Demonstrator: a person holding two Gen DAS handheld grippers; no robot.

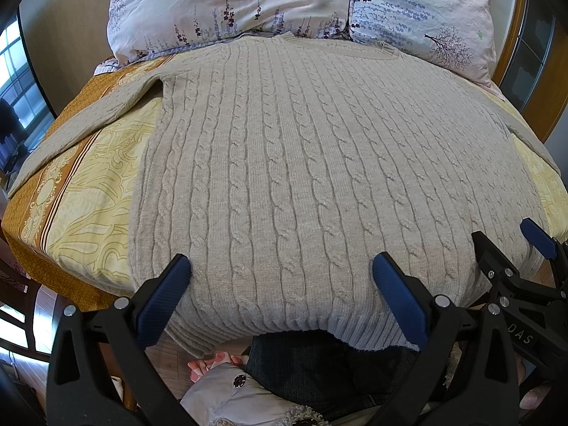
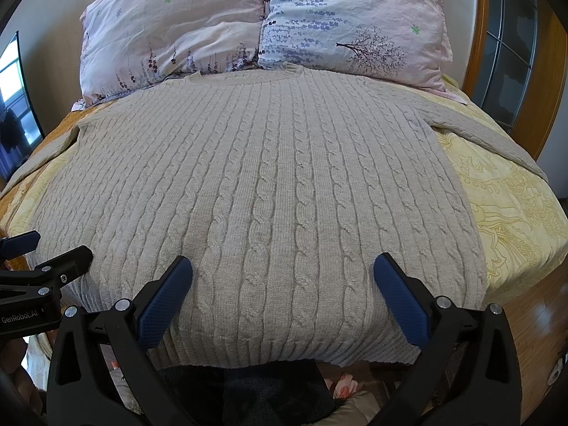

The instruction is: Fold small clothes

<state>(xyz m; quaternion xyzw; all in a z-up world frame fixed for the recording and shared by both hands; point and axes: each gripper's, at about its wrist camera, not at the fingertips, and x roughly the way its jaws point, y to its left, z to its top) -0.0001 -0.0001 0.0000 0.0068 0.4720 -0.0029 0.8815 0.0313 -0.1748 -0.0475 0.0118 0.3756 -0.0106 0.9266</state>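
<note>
A beige cable-knit sweater (image 1: 301,163) lies flat on the bed, neck towards the pillows, hem at the near edge. It also shows in the right wrist view (image 2: 269,184). Its sleeves spread out to the left (image 1: 74,131) and right (image 2: 490,131). My left gripper (image 1: 280,277) is open above the hem's left part, holding nothing. My right gripper (image 2: 282,277) is open above the hem's right part, holding nothing. The right gripper shows at the right edge of the left wrist view (image 1: 514,248); the left gripper shows at the left edge of the right wrist view (image 2: 46,255).
Two floral pillows (image 1: 227,7) (image 2: 351,25) lie at the head of the bed. A yellow and orange patterned bedspread (image 1: 92,191) (image 2: 514,213) covers the bed. A wooden frame (image 2: 553,81) stands on the right. The person's dark trousers (image 1: 319,369) are below the hem.
</note>
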